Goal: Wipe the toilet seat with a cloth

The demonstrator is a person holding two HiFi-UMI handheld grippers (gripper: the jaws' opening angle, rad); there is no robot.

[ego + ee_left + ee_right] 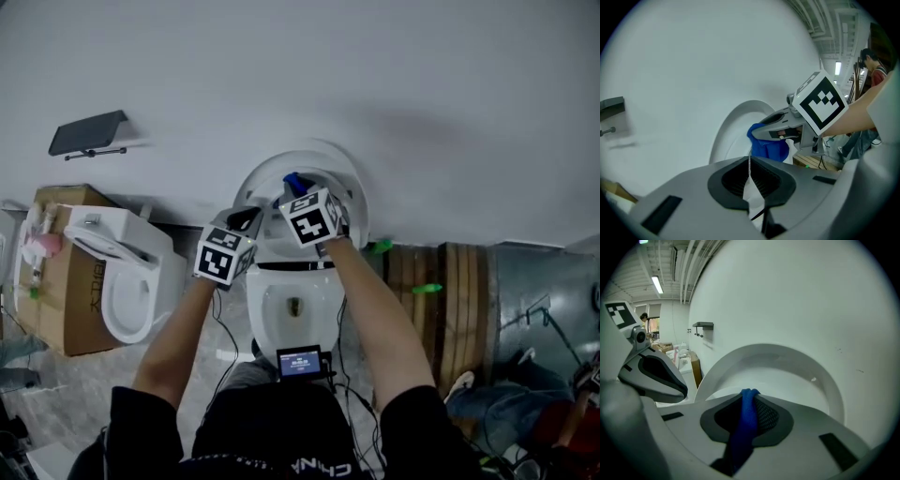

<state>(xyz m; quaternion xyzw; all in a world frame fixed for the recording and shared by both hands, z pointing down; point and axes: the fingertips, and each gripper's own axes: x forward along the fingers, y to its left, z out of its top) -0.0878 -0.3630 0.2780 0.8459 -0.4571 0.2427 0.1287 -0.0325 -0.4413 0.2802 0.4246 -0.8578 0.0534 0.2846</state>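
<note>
Landmark: white toilet, centre of the head view, bowl open, backed against the pale wall.
Raised lid: stands upright at the back of the toilet, against the wall. Whether the seat ring is folded up with it cannot be told.
Cloth: blue, bunched into a narrow strip, clamped in the right gripper. Its free end hangs just in front of the raised lid, above the back of the toilet's bowl.
Right gripper: jaws closed tight on the cloth, pointing at the inner face of the raised lid, over the rear of the toilet.
Left gripper: jaws pressed together, only a hairline slit between the 2 pads, nothing held. It sits just left of the right gripper, above the toilet's back left edge, aimed toward the lid.
Contact: whether the cloth touches the lid cannot be told from any of the 3 views.
Arms: both forearms reach forward over the toilet's bowl, bare below black sleeves.
Small screen: lit, at the person's chest, at the near side of the toilet.
Second toilet: left of the toilet, lying on a cardboard box.
Wall shelf: dark, on the wall up and left of the toilet.
Wooden pallet: right of the toilet.
</note>
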